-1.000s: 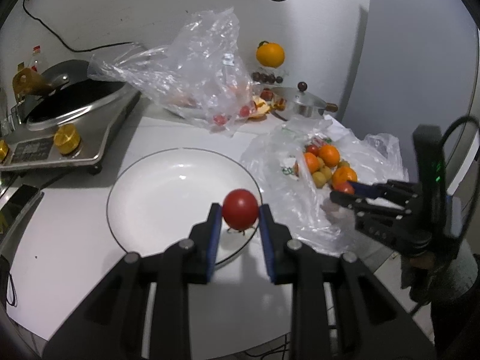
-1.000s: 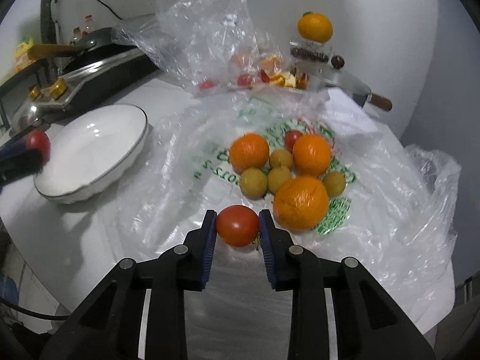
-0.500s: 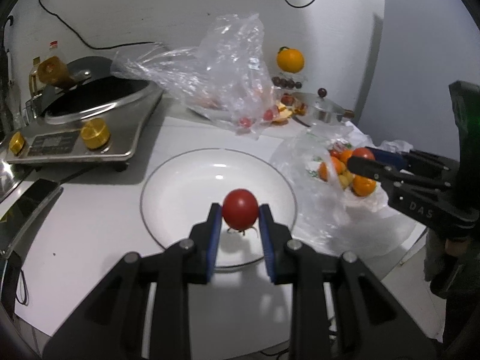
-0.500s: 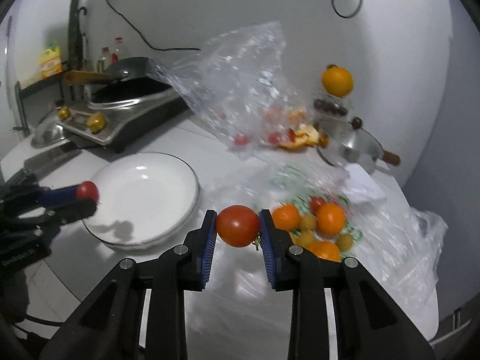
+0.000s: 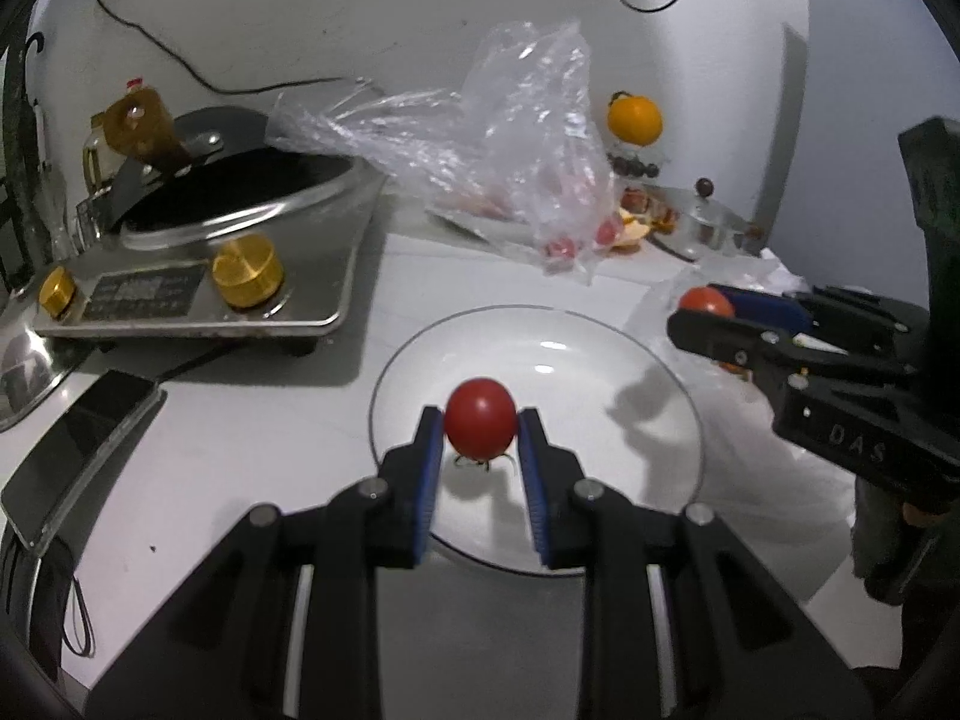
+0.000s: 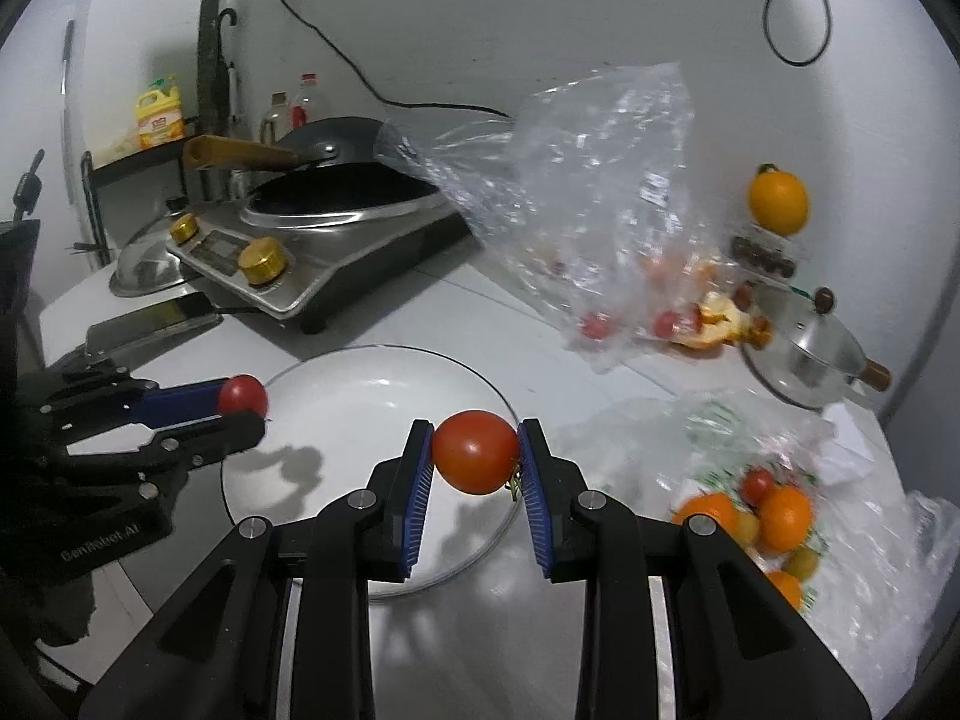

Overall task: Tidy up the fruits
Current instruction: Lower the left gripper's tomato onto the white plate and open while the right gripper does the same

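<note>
My left gripper (image 5: pixel 480 429) is shut on a red tomato (image 5: pixel 480 418) and holds it above the near part of a white plate (image 5: pixel 600 372). My right gripper (image 6: pixel 476 450) is shut on a second red tomato (image 6: pixel 474 450), above the plate's right rim (image 6: pixel 480 378). Each gripper shows in the other's view: the right one (image 5: pixel 705 309) at the plate's right edge, the left one (image 6: pixel 243 402) at its left edge. Oranges and small yellow-green fruits (image 6: pixel 774 516) lie on a clear plastic bag (image 6: pixel 870 540) to the right.
An induction cooker with a dark wok (image 5: pixel 228 240) stands at the back left. A crumpled plastic bag (image 5: pixel 510 138) with small red fruits lies behind the plate. A steel lidded pot (image 6: pixel 804 360) and an orange (image 6: pixel 777 201) stand at the back right. A phone (image 5: pixel 78 432) lies left.
Both grippers moved toward the plate with their tomatoes. The right gripper left the fruit bag and swung left to the plate's right edge.
</note>
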Demonstrator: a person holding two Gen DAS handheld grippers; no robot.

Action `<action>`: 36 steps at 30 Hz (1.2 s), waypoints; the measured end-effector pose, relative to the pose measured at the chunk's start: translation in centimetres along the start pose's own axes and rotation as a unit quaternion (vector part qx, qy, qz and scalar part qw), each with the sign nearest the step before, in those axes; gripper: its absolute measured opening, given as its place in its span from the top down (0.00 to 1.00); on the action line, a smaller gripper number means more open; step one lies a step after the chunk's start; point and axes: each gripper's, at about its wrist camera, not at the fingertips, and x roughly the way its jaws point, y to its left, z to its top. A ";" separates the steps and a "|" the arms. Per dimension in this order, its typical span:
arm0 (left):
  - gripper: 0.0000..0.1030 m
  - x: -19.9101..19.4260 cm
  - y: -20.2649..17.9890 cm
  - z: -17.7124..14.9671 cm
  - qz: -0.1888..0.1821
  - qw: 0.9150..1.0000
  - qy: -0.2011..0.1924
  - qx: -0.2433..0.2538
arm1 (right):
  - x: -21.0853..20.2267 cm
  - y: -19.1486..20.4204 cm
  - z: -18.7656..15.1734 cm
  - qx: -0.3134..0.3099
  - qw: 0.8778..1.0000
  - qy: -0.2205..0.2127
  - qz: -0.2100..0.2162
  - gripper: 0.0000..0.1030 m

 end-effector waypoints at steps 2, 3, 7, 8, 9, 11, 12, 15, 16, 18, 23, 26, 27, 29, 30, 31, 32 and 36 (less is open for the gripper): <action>0.75 0.6 0.5 0.1 0.003 1.000 0.007 -0.003 | 0.8 0.5 0.3 0.000 1.000 -0.002 0.008 0.71; 0.75 1.0 0.7 0.2 0.004 1.000 0.009 -0.004 | 1.4 0.7 0.6 0.001 1.000 -0.002 0.015 0.71; 0.75 2.3 1.5 0.2 0.006 1.000 0.023 -0.007 | 3.2 1.4 1.1 0.006 0.999 0.003 0.036 0.71; 0.75 2.6 1.6 0.2 0.006 1.000 0.027 -0.007 | 3.7 1.5 1.3 0.007 0.999 0.006 0.042 0.71; 0.75 2.9 1.7 0.2 0.005 1.000 0.029 -0.006 | 4.3 1.7 1.5 0.011 0.999 0.009 0.048 0.71; 0.75 3.2 1.8 0.2 0.003 0.999 0.032 -0.002 | 5.4 2.1 1.8 0.018 0.998 0.018 0.055 0.71; 0.75 3.3 1.8 0.3 0.001 0.999 0.033 -0.001 | 6.1 2.3 2.0 0.021 0.998 0.022 0.058 0.71; 0.75 3.4 1.8 0.4 -0.001 0.999 0.034 0.002 | 7.4 2.7 2.4 0.028 0.997 0.033 0.068 0.71; 0.75 3.5 1.8 0.4 -0.002 0.999 0.036 0.002 | 7.9 2.8 2.5 0.028 0.996 0.037 0.072 0.71; 0.75 3.7 1.7 0.3 -0.005 0.999 0.040 0.000 | 8.7 3.0 2.6 0.031 0.995 0.044 0.080 0.71; 0.74 4.1 1.7 0.1 -0.009 0.999 0.049 -0.006 | 10.2 3.2 2.5 0.045 0.992 0.062 0.097 0.71; 0.74 4.2 1.9 0.3 -0.004 0.999 0.052 -0.010 | 10.6 3.3 2.4 0.047 0.991 0.070 0.100 0.71; 0.73 4.2 1.9 0.3 -0.005 0.998 0.054 -0.013 | 10.6 3.3 2.4 0.047 0.991 0.071 0.102 0.71; 0.73 4.1 2.0 0.3 -0.003 0.998 0.055 -0.016 | 10.5 3.3 2.4 0.048 0.991 0.071 0.105 0.71; 0.72 4.0 1.9 0.3 -0.003 0.998 0.055 -0.017 | 10.5 3.3 2.5 0.049 0.991 0.071 0.106 0.70; 0.71 3.9 1.9 0.3 -0.003 0.998 0.055 -0.018 | 10.4 3.3 2.5 0.049 0.991 0.070 0.106 0.70; 0.71 3.7 1.8 0.3 -0.002 0.998 0.054 -0.018 | 10.3 3.3 2.5 0.048 0.991 0.070 0.105 0.69; 0.70 3.0 1.5 0.3 0.003 0.999 0.051 -0.018 | 9.6 3.1 2.5 0.048 0.991 0.065 0.103 0.69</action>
